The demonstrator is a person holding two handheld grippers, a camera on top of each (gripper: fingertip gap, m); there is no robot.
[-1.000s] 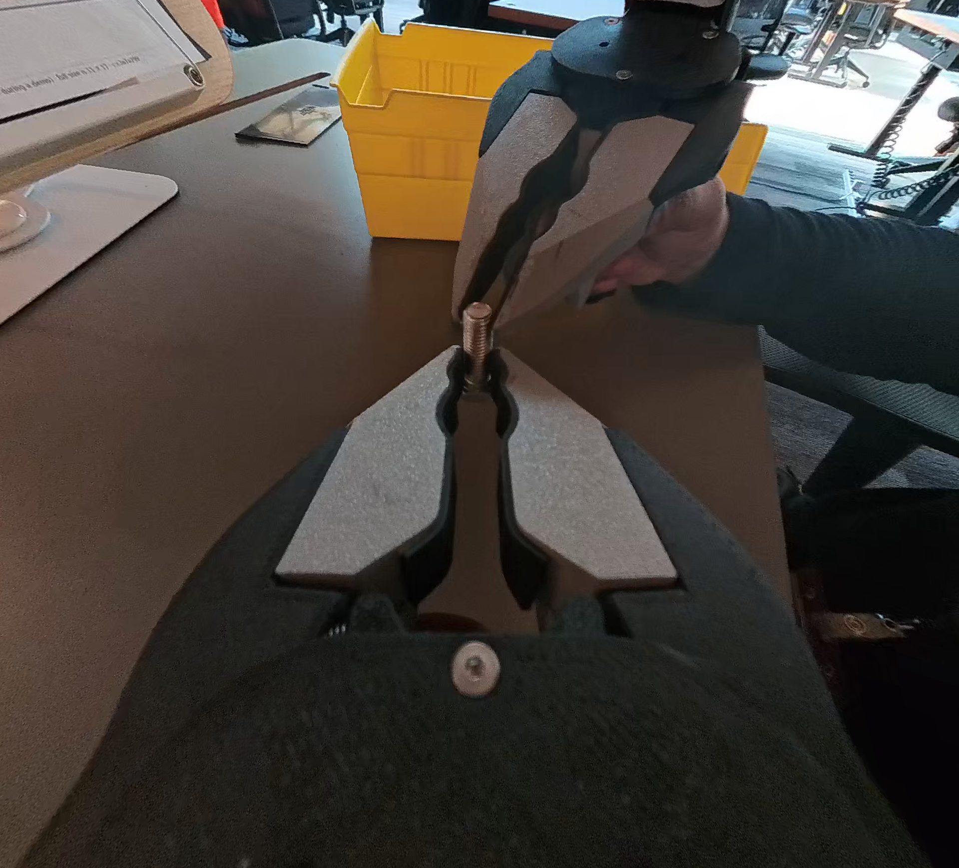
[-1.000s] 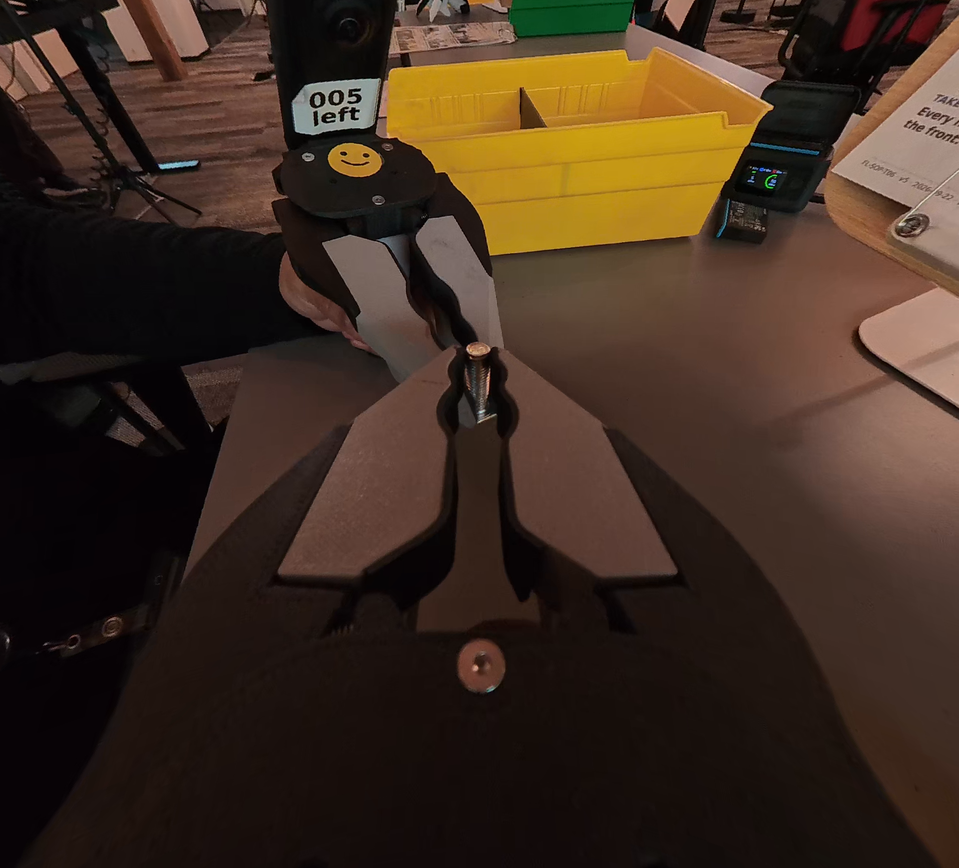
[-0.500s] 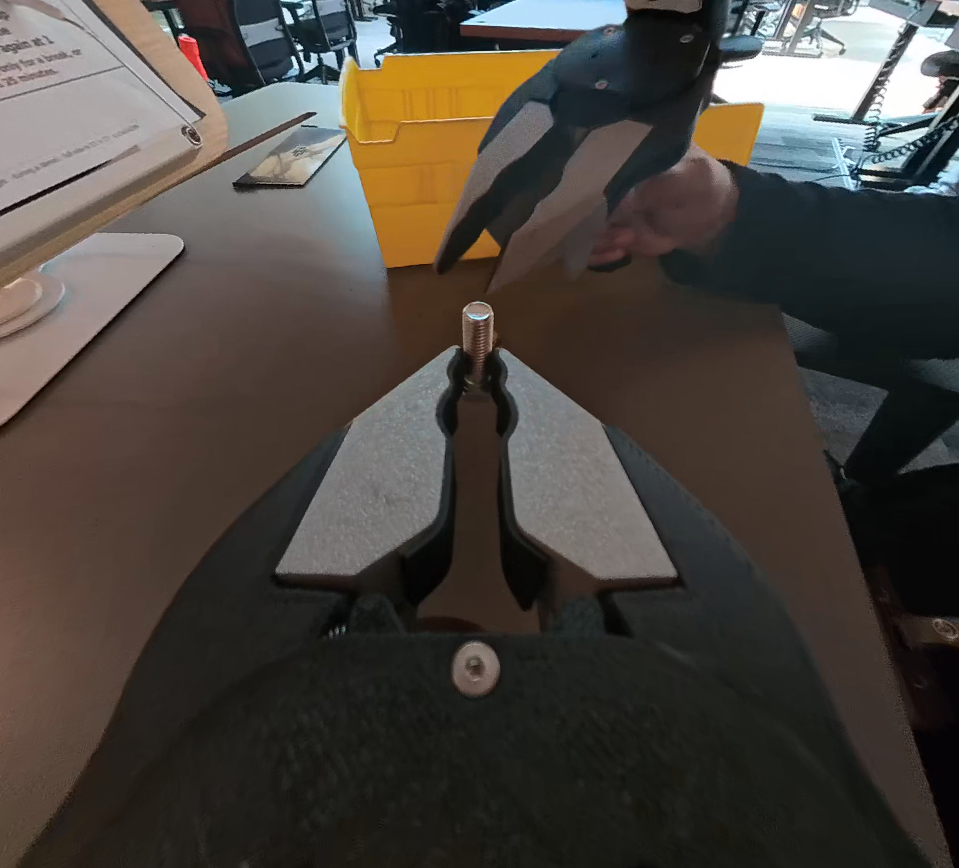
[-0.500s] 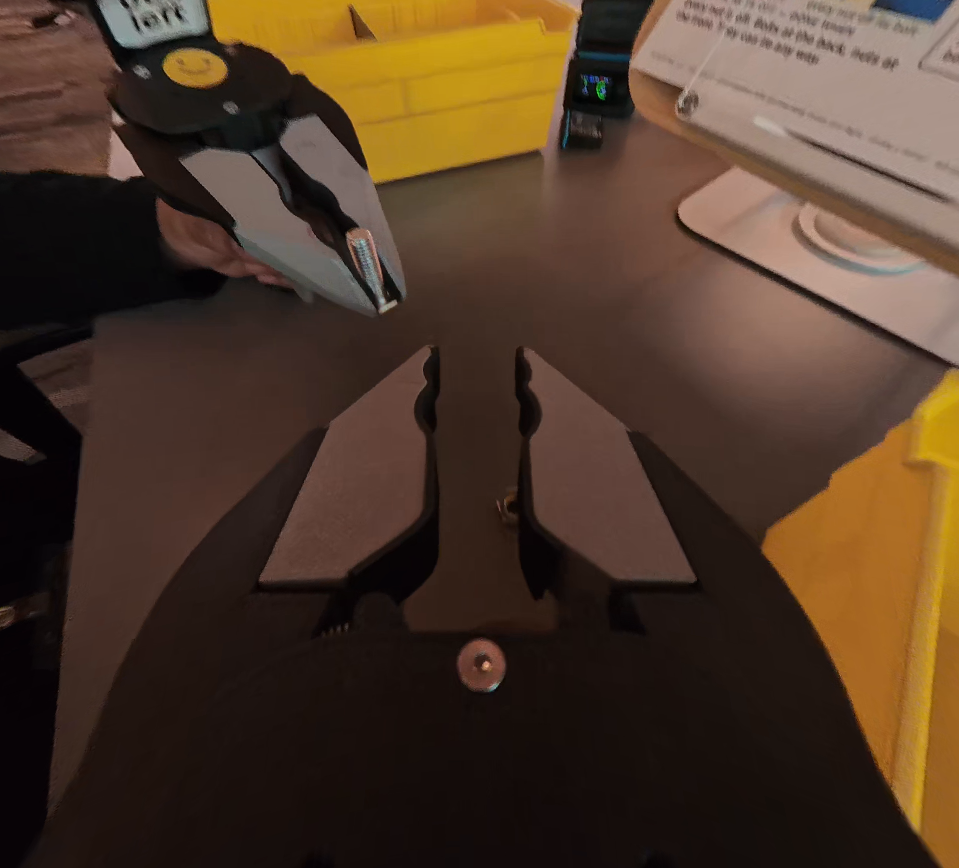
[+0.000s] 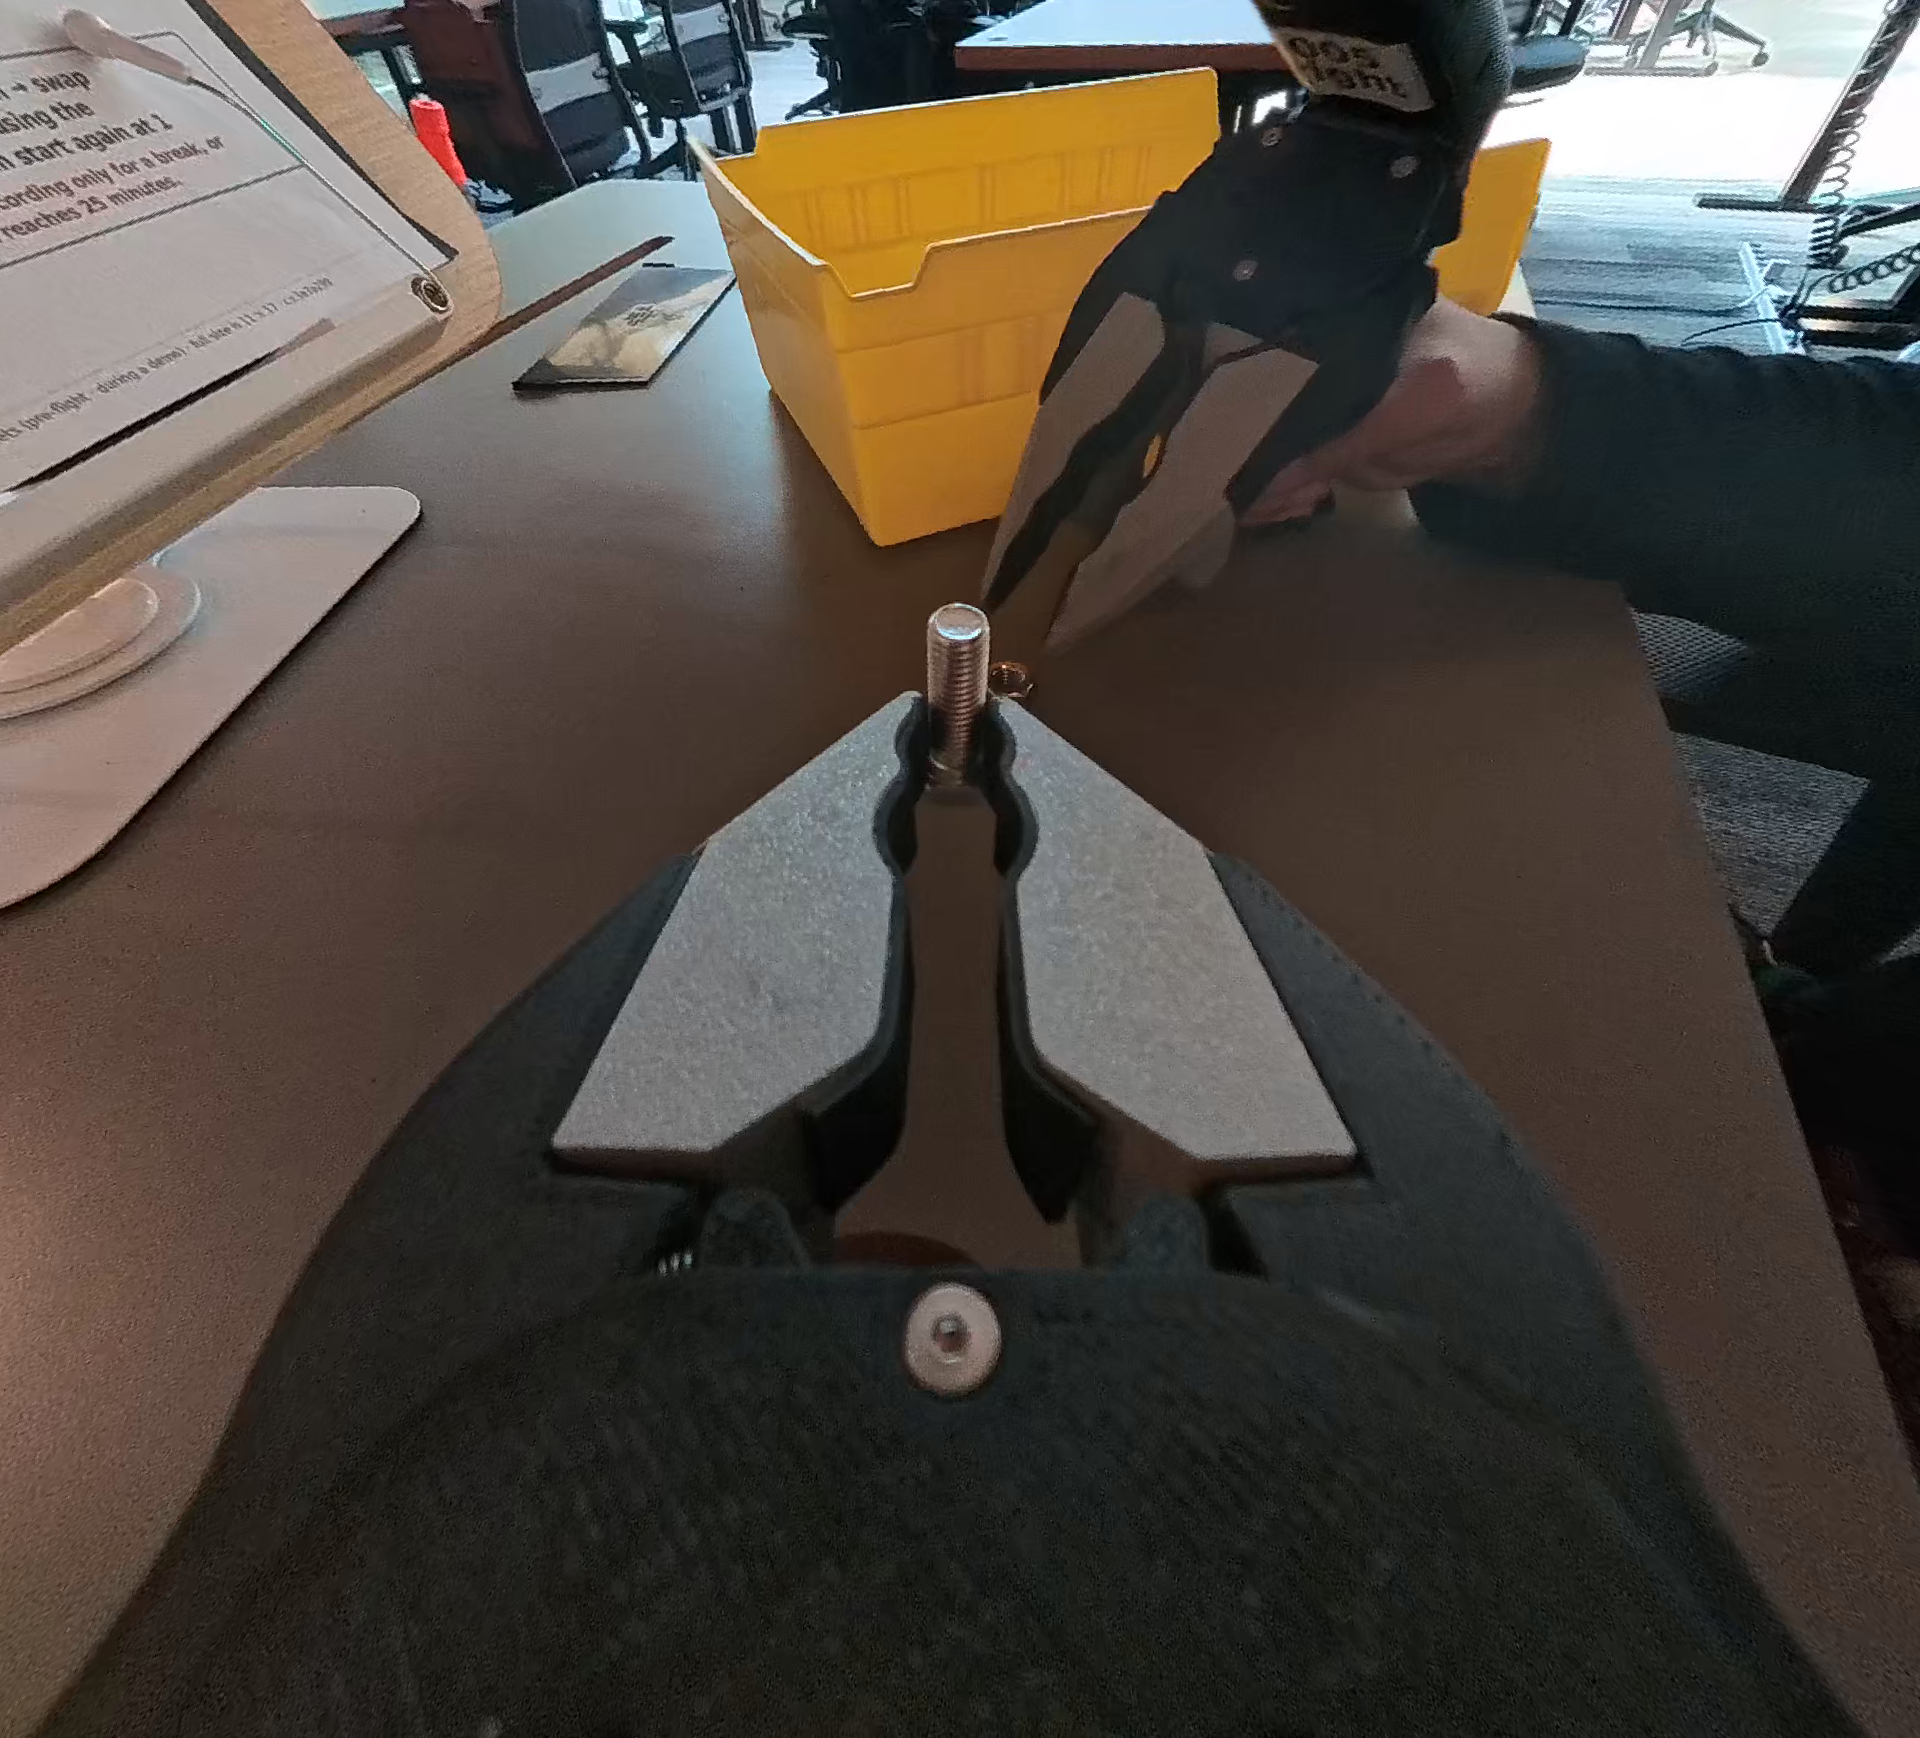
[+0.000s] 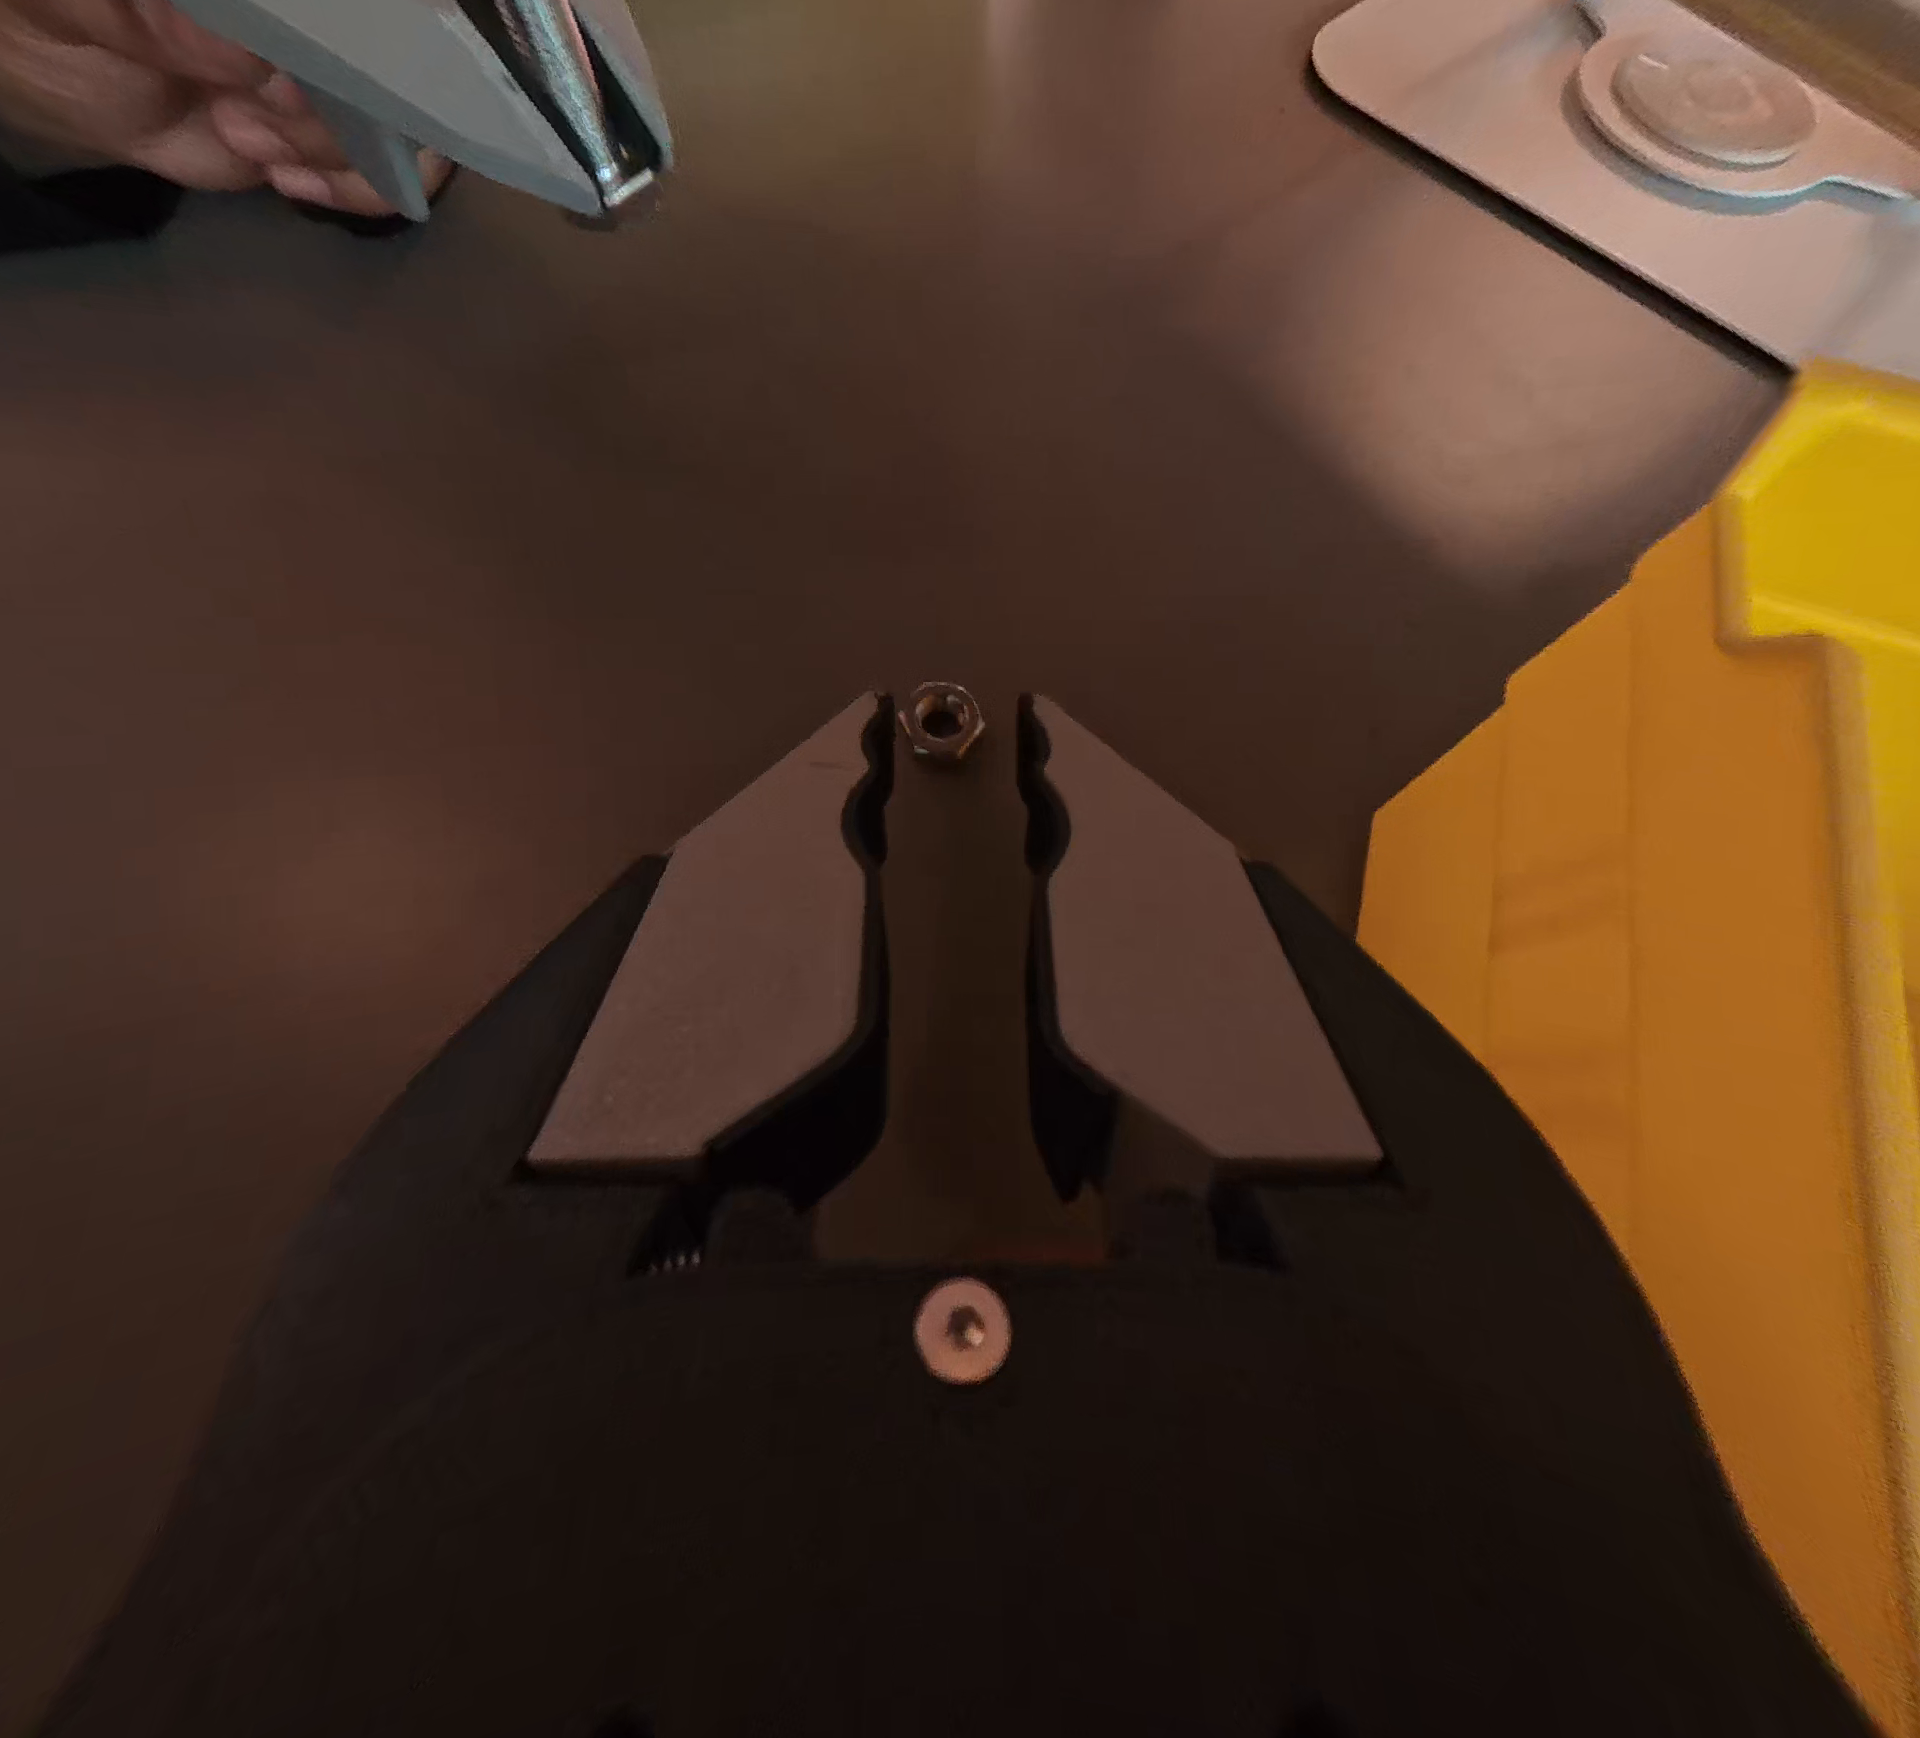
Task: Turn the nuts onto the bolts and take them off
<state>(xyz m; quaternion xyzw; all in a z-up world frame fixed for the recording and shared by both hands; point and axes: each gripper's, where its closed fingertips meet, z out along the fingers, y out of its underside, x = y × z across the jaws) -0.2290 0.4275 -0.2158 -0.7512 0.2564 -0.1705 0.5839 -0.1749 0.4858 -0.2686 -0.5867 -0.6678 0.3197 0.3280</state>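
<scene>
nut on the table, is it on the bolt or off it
Off. The nut lies flat on the table between the open right tool tips, while the bolt sits bare in the shut left tool.

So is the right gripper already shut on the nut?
No, the right gripper is open, and the nut lies on the table between its tips, untouched.
</scene>
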